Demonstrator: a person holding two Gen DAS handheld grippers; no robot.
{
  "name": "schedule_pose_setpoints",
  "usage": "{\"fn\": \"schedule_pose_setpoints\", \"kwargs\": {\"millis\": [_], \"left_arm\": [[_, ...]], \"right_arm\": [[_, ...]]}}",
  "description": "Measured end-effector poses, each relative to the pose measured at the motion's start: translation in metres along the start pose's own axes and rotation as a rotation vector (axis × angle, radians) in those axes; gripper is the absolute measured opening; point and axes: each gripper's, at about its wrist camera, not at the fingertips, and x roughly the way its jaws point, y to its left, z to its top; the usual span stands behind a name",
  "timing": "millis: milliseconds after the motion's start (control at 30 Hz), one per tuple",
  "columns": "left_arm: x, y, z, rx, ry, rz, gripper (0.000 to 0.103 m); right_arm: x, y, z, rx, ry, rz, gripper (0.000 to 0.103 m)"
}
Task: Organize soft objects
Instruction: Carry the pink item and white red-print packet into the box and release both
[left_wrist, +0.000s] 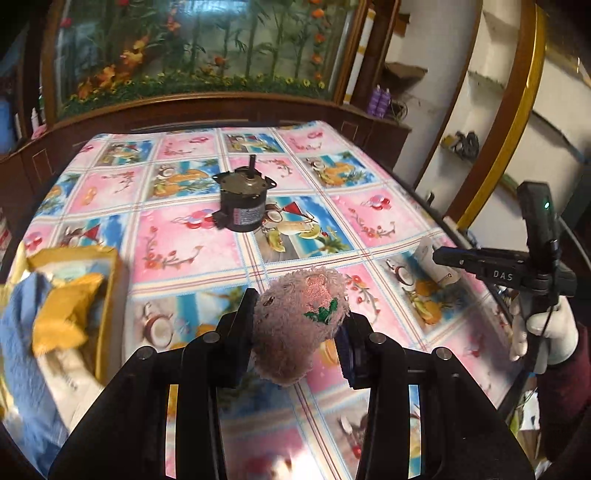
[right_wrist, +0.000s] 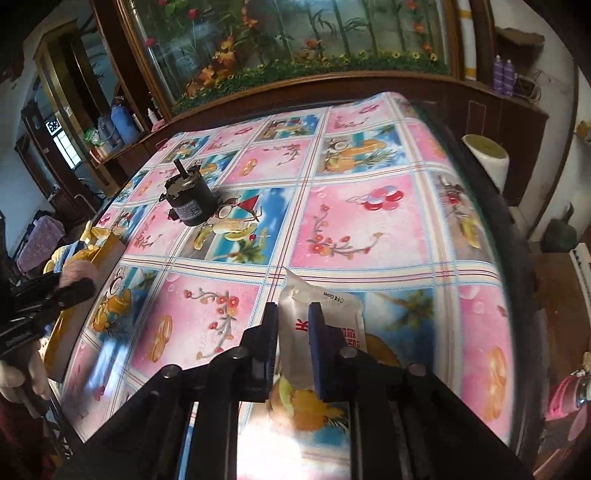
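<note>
Left gripper (left_wrist: 295, 325) is clamped on fuzzy pink plush toy (left_wrist: 299, 317), lifted for transfer; right gripper (right_wrist: 293, 347) is pinched on white plastic glove packet (right_wrist: 317, 317). Yellow cardboard box (left_wrist: 110, 295) holds 2 cloths; black motor (left_wrist: 242, 201) is left farther back.

Both wrist cameras look down close along their fingers, sharing the tablecloth (left_wrist: 192, 236) and motor (right_wrist: 190, 205).

Pink fuzzy plush (left_wrist: 295, 325) with green embroidery; white pouch (right_wrist: 317, 325) with red print; black motor (left_wrist: 242, 203); pink-and-blue fruit-patterned checked cloth (left_wrist: 192, 243) covering the bench.
</note>
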Motion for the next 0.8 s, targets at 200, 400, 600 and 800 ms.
{"fn": "schedule_pose_setpoints", "kwargs": {"millis": [200, 400, 600, 800], "left_arm": [[-0.031, 0.01, -0.021, -0.056, -0.038, -0.032, 0.038], [-0.048, 0.011, -0.039, -0.086, -0.051, -0.07, 0.038], [-0.058, 0.013, -0.05, -0.107, -0.06, -0.088, 0.038], [-0.057, 0.017, -0.057, -0.131, -0.049, -0.089, 0.038]], "right_arm": [[-0.013, -0.017, -0.017, 0.025, -0.003, -0.081, 0.013], [-0.014, -0.033, -0.035, 0.092, 0.019, 0.001, 0.034], [-0.02, -0.053, -0.034, 0.097, -0.053, -0.138, 0.076], [0.014, -0.045, -0.035, -0.04, 0.017, -0.291, 0.076]]}}
